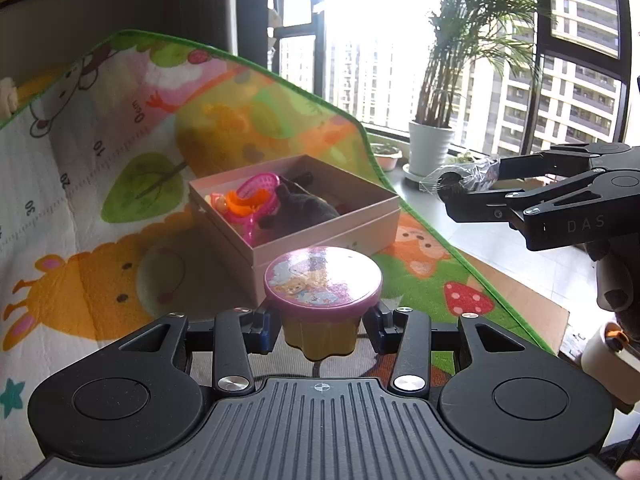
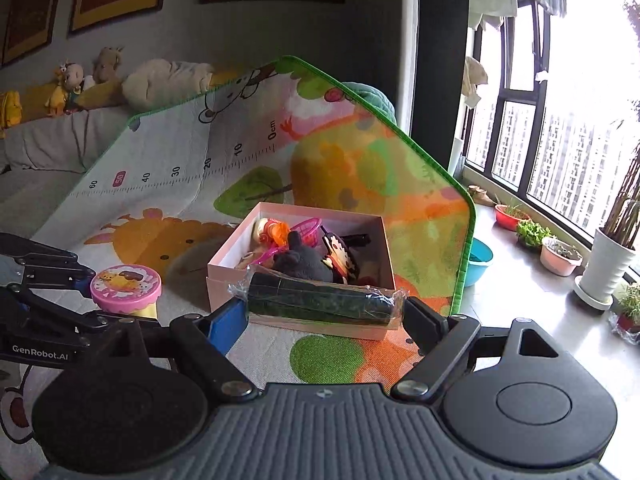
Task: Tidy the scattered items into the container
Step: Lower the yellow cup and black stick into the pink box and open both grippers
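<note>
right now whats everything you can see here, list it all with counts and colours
box: 1, pale pink, open, on the mat
play mat: 1, cartoon print with green edge, under the box
toys in box: several; pink net scoop, orange piece, dark plush, others too jumbled to count
lidded cup: 1, pink lid, yellow body, held in front of the box
wrapped cylinder: 1, dark, in clear plastic, held crosswise before the box
tall plant pot: 1, white, by the window
small pots: a few, red and pink, on the sill
basin: 1, blue, beside the mat
stuffed animals: several, along the far wall
left tongs: shut on the cup
right tongs: shut on the cylinder
</note>
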Tool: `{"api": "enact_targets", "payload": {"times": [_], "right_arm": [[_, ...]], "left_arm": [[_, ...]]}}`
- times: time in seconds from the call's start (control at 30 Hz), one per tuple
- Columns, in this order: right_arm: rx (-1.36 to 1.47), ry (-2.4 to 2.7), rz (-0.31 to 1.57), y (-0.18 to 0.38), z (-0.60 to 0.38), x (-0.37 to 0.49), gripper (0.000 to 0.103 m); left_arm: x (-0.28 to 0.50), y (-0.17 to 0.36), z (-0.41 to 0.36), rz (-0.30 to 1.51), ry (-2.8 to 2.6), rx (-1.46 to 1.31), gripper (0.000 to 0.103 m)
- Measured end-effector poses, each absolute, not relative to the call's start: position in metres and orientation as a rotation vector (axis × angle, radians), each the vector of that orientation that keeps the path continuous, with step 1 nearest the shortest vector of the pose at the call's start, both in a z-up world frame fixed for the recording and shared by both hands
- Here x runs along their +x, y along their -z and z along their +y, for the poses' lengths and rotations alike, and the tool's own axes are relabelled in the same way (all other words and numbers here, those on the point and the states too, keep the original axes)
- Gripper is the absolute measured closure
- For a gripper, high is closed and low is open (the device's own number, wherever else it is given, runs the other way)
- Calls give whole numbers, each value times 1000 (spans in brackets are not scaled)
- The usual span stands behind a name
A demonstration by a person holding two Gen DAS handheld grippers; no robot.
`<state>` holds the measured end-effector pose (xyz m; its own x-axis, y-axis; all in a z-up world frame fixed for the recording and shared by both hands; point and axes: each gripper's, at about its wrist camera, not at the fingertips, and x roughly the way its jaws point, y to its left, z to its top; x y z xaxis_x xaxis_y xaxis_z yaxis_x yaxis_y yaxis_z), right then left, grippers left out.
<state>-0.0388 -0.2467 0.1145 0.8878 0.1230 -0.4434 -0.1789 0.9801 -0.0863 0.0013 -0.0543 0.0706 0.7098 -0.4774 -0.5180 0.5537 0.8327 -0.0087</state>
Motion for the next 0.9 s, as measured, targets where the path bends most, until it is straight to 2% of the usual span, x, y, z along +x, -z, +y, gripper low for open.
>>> {"api": "enact_targets", "payload": {"times": [0.17,0.4,0.47,0.5,0.53,0.6,0.7,0.9], "right_arm": [[-89,-178,448,-135,-257,-4,19],[21,-244,494,-158,-260,103,19],[50,-268,522,-159,-252,139,19],[65,-282,540,-157,-248,157,18],[76,-307,561,-153,-242,174,16],[96,-319,607,-142,-233,204,9],[91,-298,653,-125,-228,227,9],[146,-213,661,-107,-264,217,9]], "left_arm": [[43,-83,-70,471,571,201,56],[144,-75,-94,450,551,167,54],[166,-67,-96,482,568,139,31],[171,-63,-93,494,562,123,15],[171,-61,-90,493,551,115,7],[164,-58,-78,492,539,114,7],[155,-55,-60,528,532,98,6],[135,-44,-45,580,571,35,0]]}}
